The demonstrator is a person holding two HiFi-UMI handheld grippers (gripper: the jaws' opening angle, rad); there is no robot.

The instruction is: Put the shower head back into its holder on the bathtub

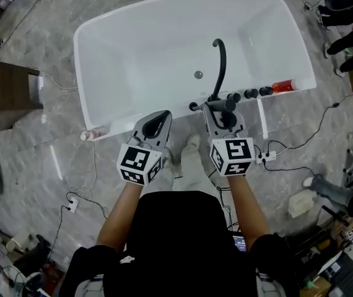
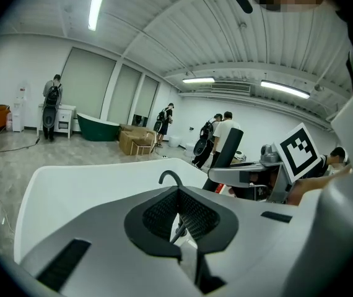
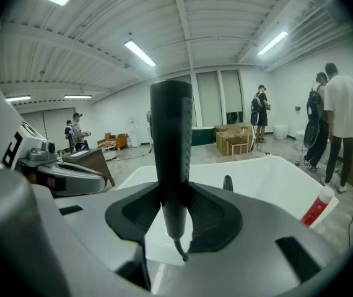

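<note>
Where our forearms reach out below us, each one ends in a marker cube (image 1: 140, 164) with a gripper ahead of it. The left gripper (image 1: 163, 115) has its jaws brought together at the tips with nothing between them; through the gap behind the tips we see only a thin dark line, too small to name. The right gripper (image 1: 220, 111) is clenched on the shower head (image 3: 171, 153), whose dark handle stands upright between the pads, with its hose (image 3: 179, 249) leaving the lower end. From the head view, the shower head sits at the near rim of the bathtub (image 1: 133, 54), just beside the foot of the black faucet spout (image 1: 220, 60). We cannot pick the holder out among the black fittings there.

Along that same rim, to the right, stand three black knobs (image 1: 251, 93) and a red tube (image 1: 283, 86) lying on its side. At the rim's left end lies a small bottle (image 1: 95, 133). The tub is white, with a round drain (image 1: 198, 75) in its floor, and the spout arches over it.

Around the tub is a grey marble floor (image 1: 34, 159) with cables and a power strip (image 1: 72, 204). Further off, we see people (image 3: 340, 122) standing, cardboard boxes (image 2: 136, 142) and a dark green tub (image 2: 99, 129) by the windows.
</note>
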